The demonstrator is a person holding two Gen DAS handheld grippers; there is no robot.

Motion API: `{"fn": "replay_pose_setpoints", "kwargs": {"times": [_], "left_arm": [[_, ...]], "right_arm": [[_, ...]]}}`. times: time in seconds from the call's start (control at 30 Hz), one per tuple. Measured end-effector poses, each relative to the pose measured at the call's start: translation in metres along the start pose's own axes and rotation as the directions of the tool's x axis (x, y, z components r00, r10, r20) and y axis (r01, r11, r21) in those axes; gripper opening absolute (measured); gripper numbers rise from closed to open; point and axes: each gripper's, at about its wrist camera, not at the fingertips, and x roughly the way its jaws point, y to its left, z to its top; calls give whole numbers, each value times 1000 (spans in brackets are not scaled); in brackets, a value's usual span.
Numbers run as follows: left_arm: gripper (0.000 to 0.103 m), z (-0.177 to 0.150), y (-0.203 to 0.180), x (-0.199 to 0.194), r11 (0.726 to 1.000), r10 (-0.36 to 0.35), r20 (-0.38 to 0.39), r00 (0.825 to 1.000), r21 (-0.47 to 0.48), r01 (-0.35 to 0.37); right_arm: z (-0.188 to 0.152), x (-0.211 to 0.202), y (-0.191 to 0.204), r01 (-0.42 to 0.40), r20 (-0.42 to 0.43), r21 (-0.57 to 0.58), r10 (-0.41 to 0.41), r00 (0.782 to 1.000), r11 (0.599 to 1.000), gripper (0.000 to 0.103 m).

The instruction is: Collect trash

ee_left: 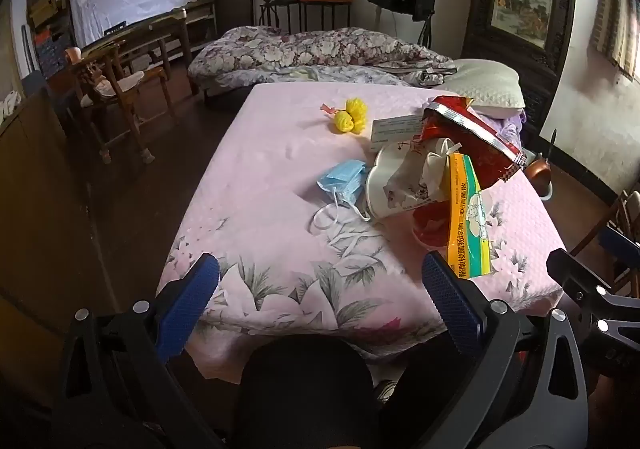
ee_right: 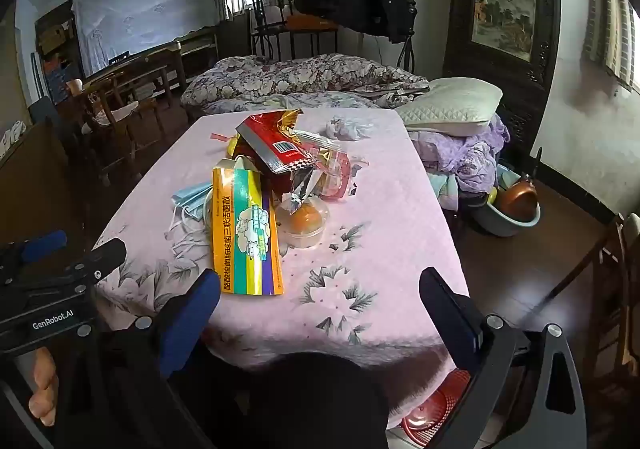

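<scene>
A heap of trash lies on the pink flowered bedsheet (ee_left: pixel 280 153). It holds a yellow-green medicine box (ee_left: pixel 470 217) (ee_right: pixel 246 233), a torn red snack bag (ee_left: pixel 468 137) (ee_right: pixel 276 145), a blue face mask (ee_left: pixel 344 181) (ee_right: pixel 192 201), a white bowl (ee_left: pixel 380 185) and a clear cup with something orange inside (ee_right: pixel 304 221). Two yellow net balls (ee_left: pixel 350 119) and a crumpled tissue (ee_right: pixel 348 127) lie farther back. My left gripper (ee_left: pixel 320 289) and right gripper (ee_right: pixel 320 301) hover side by side over the near edge of the bed, both open with nothing between the fingers.
A white pillow (ee_right: pixel 452 105) and a purple cloth pile (ee_right: pixel 464 157) sit at the bed's right. A basin with a copper pot (ee_right: pixel 516 205) stands on the floor beyond. A red mesh basket (ee_right: pixel 432 409) is below the near bed edge. Wooden chairs (ee_left: pixel 116 89) stand at left.
</scene>
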Motion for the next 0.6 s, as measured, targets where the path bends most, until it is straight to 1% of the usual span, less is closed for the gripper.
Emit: {"fn": "replay_pose_setpoints", "kwargs": {"times": [0.17,0.3,0.43,0.47,0.6], "left_arm": [[97,-3,-1,2,1000,1,-16,1000,-4,-1],[97,-3,-2,2,1000,2,-13,1000,-7,-2],[97,-4,-2,10,1000,4,-13,1000,-5,-4],[97,-2,3,6,1000,0,-12,1000,-9,0],[97,-2,6,6,1000,-3,-13,1000,-14,2]], "right_arm": [[0,0,1,-3,-1,2,3,1000,1000,97],[0,0,1,0,-3,0,0,1000,1000,97],[1,-4,1,6,-4,-1,-6,1000,1000,97],[-2,3,3,2,-4,-1,-2,1000,1000,97],[-2,4,3,3,-2,2,-3,1000,1000,97]]}}
